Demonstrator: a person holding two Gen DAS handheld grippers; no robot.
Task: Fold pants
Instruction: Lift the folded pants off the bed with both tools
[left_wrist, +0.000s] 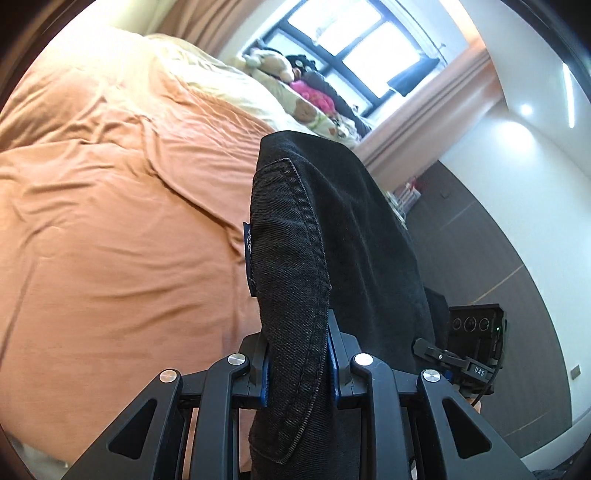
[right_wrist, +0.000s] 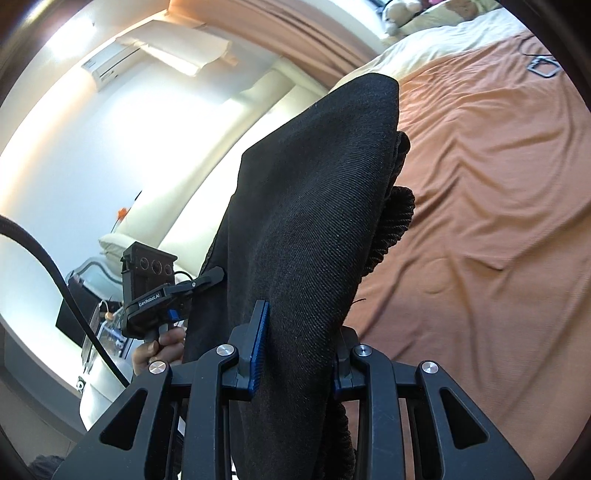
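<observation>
The left gripper (left_wrist: 297, 354) is clamped on the black pants (left_wrist: 325, 236), its blue pads pressing a stitched back pocket (left_wrist: 286, 258). The right gripper (right_wrist: 295, 354) grips another part of the same dark fabric. The pants hang raised between the two grippers, above the bed (left_wrist: 110, 221) with its orange sheet.

We have open orange bedsheet (left_wrist: 110, 221) ahead and to the sides, wrinkled but bare. The black pants (left_wrist: 325, 240) clamped in both grippers fill the centre of each view and block the line ahead. Stuffed toys (left_wrist: 269, 62) and pillows (left_wrist: 314, 110) crowd the far end by the window.
</observation>
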